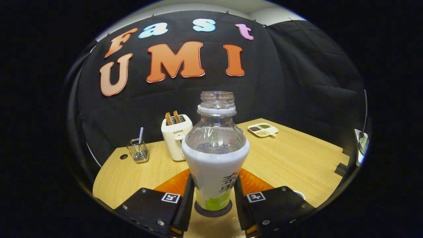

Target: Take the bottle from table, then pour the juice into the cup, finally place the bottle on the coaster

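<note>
Gripper view shows the bottle [215, 155] standing straight up, its open mouth pointing to the ceiling. It stands on a dark round coaster [213, 210] on the wooden table [297, 162]. The gripper [213, 198] pinches the bottle, one finger on each side. Behind it sits a toaster [176, 138] with bread.

Desk [297, 165]: light wood grain, with a round cable hole near its far left corner.
Wall: black cloth [297, 82] hanging in folds right behind the desk.
Ceiling: a pale strip [264, 10] above the cloth.
Toaster [176, 138]: white, at the desk's back edge, two slices standing in it.
Wire holder [138, 150]: left of the toaster.
Divided dish [263, 129]: right of the toaster.
</note>
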A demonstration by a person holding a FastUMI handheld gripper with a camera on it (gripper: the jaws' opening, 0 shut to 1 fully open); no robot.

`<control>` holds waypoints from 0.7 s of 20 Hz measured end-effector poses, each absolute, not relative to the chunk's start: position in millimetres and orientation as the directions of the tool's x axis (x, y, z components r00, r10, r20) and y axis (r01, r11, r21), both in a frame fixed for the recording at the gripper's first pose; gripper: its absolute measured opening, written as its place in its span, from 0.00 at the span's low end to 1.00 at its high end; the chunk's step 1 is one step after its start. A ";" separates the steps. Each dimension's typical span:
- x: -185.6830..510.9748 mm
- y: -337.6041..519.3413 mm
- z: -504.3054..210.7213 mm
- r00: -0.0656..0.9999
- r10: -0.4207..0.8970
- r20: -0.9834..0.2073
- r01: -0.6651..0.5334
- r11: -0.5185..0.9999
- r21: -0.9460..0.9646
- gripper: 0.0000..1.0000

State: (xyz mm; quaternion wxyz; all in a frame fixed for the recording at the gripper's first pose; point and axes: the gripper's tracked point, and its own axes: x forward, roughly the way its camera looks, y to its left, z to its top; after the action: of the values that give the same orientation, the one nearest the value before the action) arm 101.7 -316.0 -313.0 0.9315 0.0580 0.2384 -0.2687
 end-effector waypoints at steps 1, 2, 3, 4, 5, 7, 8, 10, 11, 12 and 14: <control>103.7 -315.9 -320.3 0.736 -0.471 -0.486 0.523 0.851 -0.033 0.58; 105.1 -315.3 -327.5 0.731 -0.469 -0.496 0.517 0.855 -0.047 0.58; 106.0 -315.4 -335.9 0.721 -0.474 -0.505 0.516 0.854 -0.065 0.58; 104.6 -315.0 -342.9 0.716 -0.471 -0.516 0.511 0.857 -0.073 0.58; 107.5 -313.9 -347.7 0.715 -0.465 -0.522 0.507 0.859 -0.070 0.58; 110.2 -309.3 -357.0 0.717 -0.453 -0.530 0.502 0.863 -0.058 0.59; 112.4 -306.8 -362.3 0.715 -0.449 -0.536 0.498 0.865 -0.060 0.59; 112.9 -303.1 -368.4 0.711 -0.445 -0.545 0.488 0.870 -0.073 0.61; 114.7 -304.2 -367.2 0.713 -0.454 -0.535 0.490 0.868 -0.083 0.62; 114.9 -301.6 -368.9 0.713 -0.452 -0.536 0.489 0.868 -0.082 0.62; 114.3 -300.5 -368.7 0.713 -0.455 -0.534 0.489 0.868 -0.086 0.64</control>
State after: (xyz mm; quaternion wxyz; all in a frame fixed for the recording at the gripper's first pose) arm 114.3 -300.5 -368.7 0.9250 0.0308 0.2800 -0.2551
